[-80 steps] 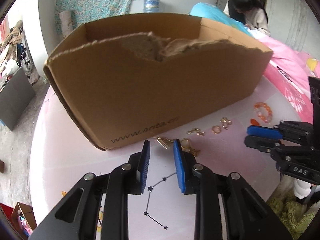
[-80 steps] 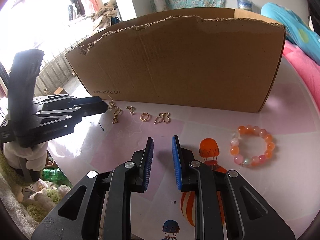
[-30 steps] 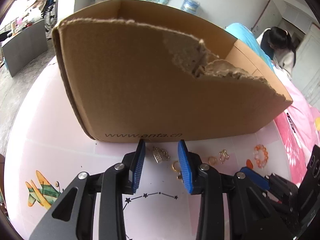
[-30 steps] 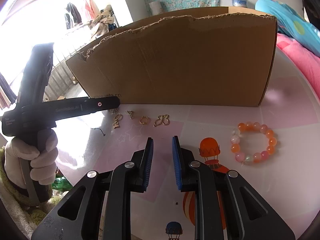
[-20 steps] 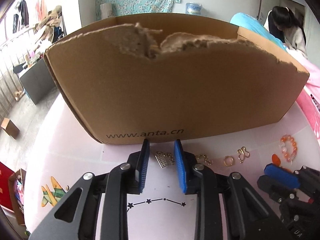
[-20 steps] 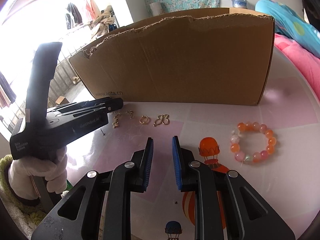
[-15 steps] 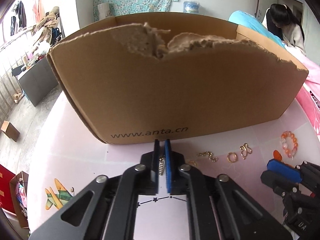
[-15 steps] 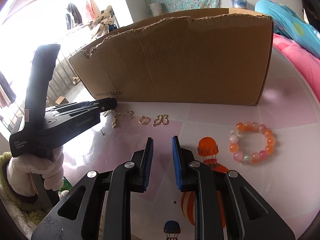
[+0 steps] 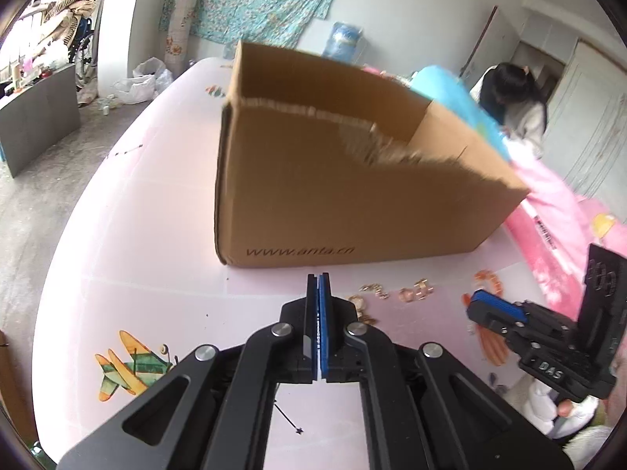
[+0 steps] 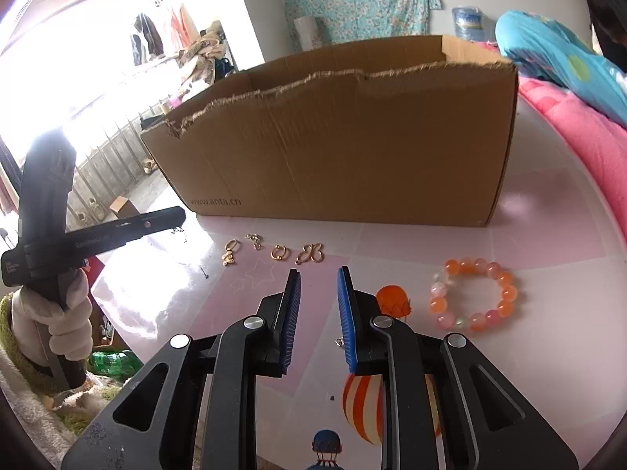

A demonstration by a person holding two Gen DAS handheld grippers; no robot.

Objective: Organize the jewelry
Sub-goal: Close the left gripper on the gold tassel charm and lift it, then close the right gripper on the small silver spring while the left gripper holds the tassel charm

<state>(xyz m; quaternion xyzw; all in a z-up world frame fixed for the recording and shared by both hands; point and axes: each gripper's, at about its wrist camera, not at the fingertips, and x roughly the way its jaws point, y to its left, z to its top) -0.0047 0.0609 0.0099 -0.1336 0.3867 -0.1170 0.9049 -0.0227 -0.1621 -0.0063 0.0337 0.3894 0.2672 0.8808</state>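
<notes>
My left gripper (image 9: pixel 318 279) is shut and lifted above the pink table in front of the cardboard box (image 9: pixel 333 196). It closed on a small gold earring, which is hidden between its pads. Several gold earrings (image 10: pixel 276 251) lie in a row before the box; they also show in the left wrist view (image 9: pixel 395 293). An orange bead bracelet (image 10: pixel 474 297) lies to their right. My right gripper (image 10: pixel 319 278) is open and empty, just short of the earrings. The left gripper also shows in the right wrist view (image 10: pixel 176 217).
The box (image 10: pixel 345 156) has a torn top edge and stands open at the back of the pink table (image 9: pixel 137 235). Pink bedding (image 10: pixel 588 125) lies to the right. A person (image 9: pixel 517 102) sits beyond the box.
My left gripper closed on the gold earring by the box, then rose and swung left with it. My right gripper has barely moved.
</notes>
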